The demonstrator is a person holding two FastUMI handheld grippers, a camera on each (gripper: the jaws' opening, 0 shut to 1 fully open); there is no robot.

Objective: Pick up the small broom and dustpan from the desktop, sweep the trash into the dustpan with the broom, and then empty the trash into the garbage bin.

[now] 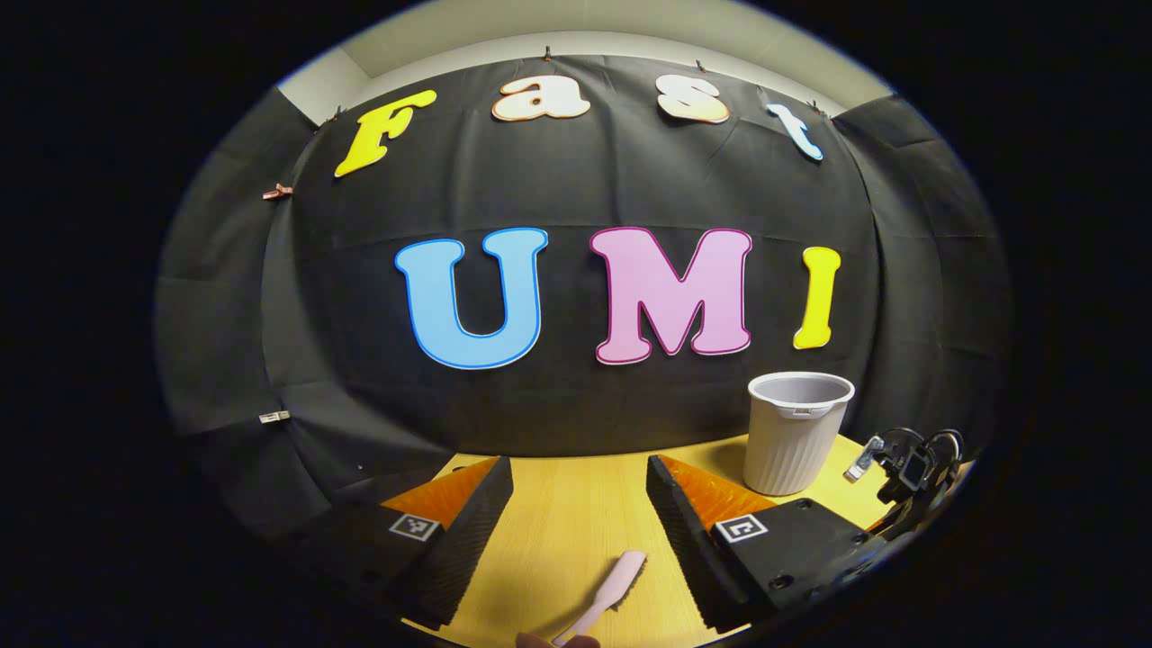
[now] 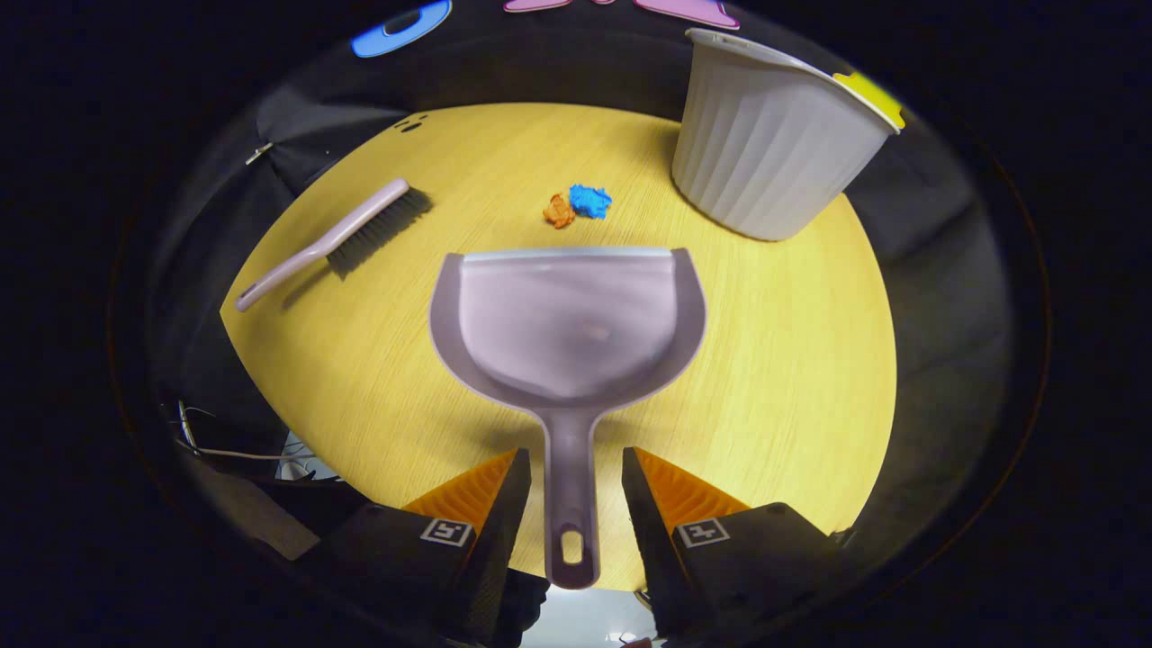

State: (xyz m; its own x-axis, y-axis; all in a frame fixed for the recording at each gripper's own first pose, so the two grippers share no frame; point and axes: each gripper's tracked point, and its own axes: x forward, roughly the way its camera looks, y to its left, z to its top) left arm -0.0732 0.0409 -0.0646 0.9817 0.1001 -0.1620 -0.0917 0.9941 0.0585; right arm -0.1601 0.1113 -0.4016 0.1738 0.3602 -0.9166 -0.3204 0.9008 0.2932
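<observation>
The lilac dustpan (image 2: 567, 315) lies flat on the yellow wooden table (image 2: 792, 360), mouth towards the trash. Its handle (image 2: 572, 504) runs back between the fingers of my right gripper (image 2: 574, 459), which is open with a small gap on each side. An orange scrap (image 2: 559, 211) and a blue scrap (image 2: 589, 200) lie just beyond the pan's lip. The small broom (image 2: 333, 238) lies at the far left, bristles down. My left gripper (image 1: 579, 477) is open above the table, and the broom's handle end (image 1: 621, 576) shows low between its fingers.
The ribbed grey garbage bin (image 2: 774, 135) stands upright at the table's far right, also seen as the bin (image 1: 796, 432) right of my left gripper. Black hardware with cables (image 1: 909, 463) sits at the table's right edge. Wires (image 2: 234, 450) hang off the near left edge.
</observation>
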